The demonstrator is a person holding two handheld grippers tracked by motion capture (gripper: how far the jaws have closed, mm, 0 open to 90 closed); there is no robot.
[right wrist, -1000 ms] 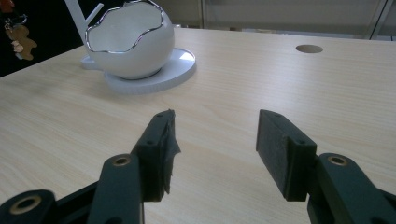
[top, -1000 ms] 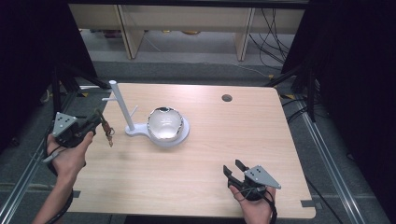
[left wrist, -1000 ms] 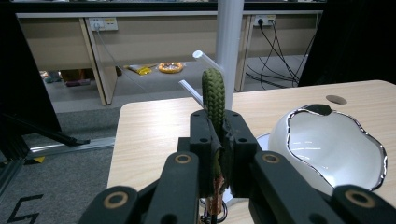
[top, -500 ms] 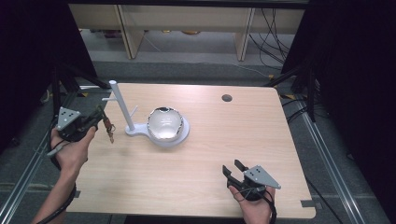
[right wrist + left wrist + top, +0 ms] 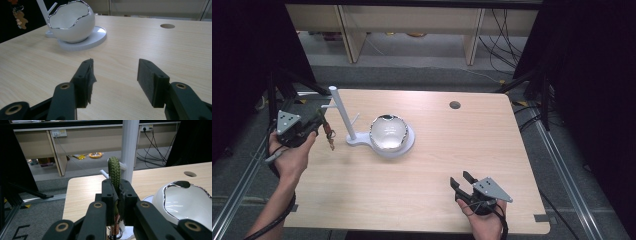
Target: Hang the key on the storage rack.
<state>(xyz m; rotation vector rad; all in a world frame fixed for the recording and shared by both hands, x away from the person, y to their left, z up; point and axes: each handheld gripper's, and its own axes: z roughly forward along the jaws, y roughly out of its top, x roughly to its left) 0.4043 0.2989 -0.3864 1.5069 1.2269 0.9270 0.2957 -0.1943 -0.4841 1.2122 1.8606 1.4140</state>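
Observation:
My left gripper (image 5: pixel 320 121) is shut on a green braided cord loop (image 5: pixel 114 171), held up beside the white stand's post (image 5: pixel 130 145). A small brown charm and metal bits of the keychain (image 5: pixel 330 136) dangle below the jaws, just left of the post (image 5: pixel 341 115); the charm (image 5: pixel 20 16) also hangs at the far left of the right gripper view. A short peg (image 5: pixel 123 166) sticks out of the post right behind the loop. My right gripper (image 5: pixel 462 181) rests near the table's front right, open (image 5: pixel 115 77), with nothing between its pads.
A white egg-shaped bowl (image 5: pixel 388 132) with a jagged silver rim sits on the stand's round base (image 5: pixel 98 35), right of the post. A round cable hole (image 5: pixel 455 105) lies at the table's back. Dark frame legs and floor lie beyond the left edge.
My left hand has shifted a little toward the far side of the table with the keychain still in its jaws. The right hand has stayed put.

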